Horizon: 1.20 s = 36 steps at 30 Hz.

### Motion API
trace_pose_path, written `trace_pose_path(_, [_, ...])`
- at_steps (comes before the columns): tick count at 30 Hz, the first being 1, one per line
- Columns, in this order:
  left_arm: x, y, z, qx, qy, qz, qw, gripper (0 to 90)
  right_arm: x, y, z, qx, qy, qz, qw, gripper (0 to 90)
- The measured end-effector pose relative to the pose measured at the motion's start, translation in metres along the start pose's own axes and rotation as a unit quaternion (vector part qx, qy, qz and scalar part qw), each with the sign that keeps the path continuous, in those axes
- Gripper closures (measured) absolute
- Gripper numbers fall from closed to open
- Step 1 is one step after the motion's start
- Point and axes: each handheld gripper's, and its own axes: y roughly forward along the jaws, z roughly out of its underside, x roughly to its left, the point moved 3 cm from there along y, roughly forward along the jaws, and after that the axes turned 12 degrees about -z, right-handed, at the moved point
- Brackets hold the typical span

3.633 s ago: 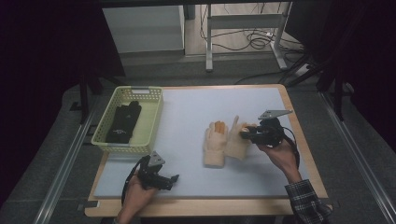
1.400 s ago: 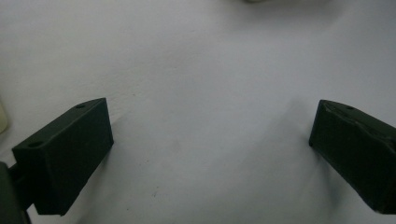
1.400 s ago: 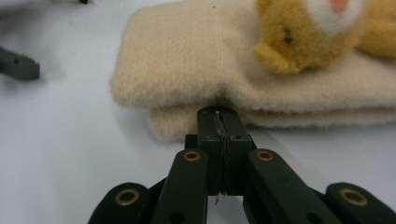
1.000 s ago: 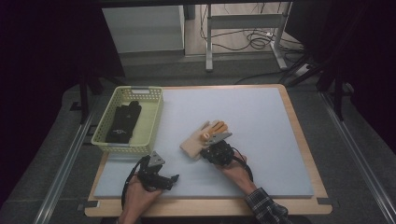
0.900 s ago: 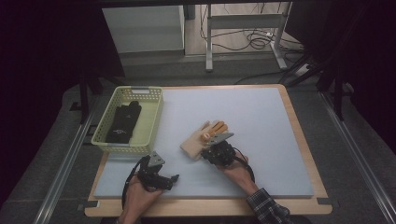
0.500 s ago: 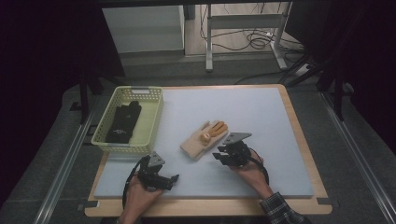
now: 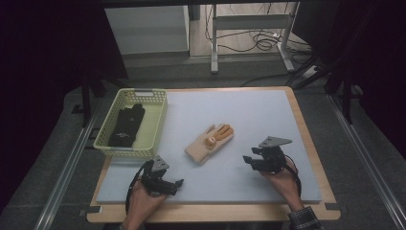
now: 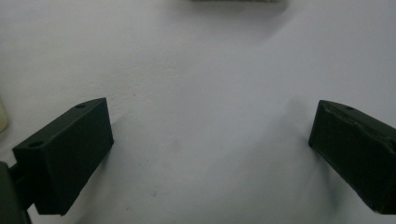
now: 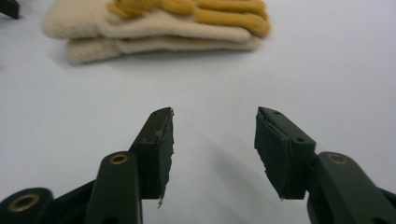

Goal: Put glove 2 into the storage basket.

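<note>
Landmark: I place everything against the cream glove (image 7: 209, 143), which lies flat near the middle of the pale worktop (image 7: 249, 115), its orange fingers pointing up and to the right in the high view.
Basket: a pale yellow-green mesh basket (image 7: 154, 125) stands well to the left of the glove, at the worktop's left edge.
Black glove: a black glove (image 7: 125, 126) lies inside that basket, lengthways. I see a small pale mark on it, but I cannot read it.
Left gripper: my left gripper (image 7: 173, 185) rests below and to the left of the glove, near the worktop's front edge. In the left gripper view (image 8: 210, 154) its jaws stand wide apart over bare worktop, with nothing between them.
Glove detail: in the right gripper view the glove (image 9: 154, 23) shows as two cream layers stacked, with orange knit fingers on top. I can make out no brand, label or lettering on it.
Right gripper: my right gripper (image 7: 249, 160) sits to the right of the glove and a little below it, clear of it, with its tips turned toward the glove. In the right gripper view (image 9: 214, 135) its jaws have just been opening and now stand about half apart; nothing is between them, and the glove lies beyond the tips, untouched.
Writing: I can read none anywhere on the worktop.
</note>
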Motion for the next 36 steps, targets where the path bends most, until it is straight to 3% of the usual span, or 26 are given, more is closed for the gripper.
trace_pose_path(9, [0.000,0.000,0.000,0.000,0.000,0.000,1.0000,0.0,-0.022,-0.027,0.026,-0.002,0.034,0.032,0.9989,34.6])
trace_pose_path(23, [0.000,0.000,0.000,0.001,0.000,0.001,1.0000,0.0,-0.042,-0.041,0.058,0.022,0.040,0.089,0.9950,22.1])
trace_pose_path(36, [0.001,-0.001,-0.001,0.004,0.005,0.004,1.0000,0.2,-0.043,-0.040,0.061,0.018,0.040,0.092,0.9948,16.1])
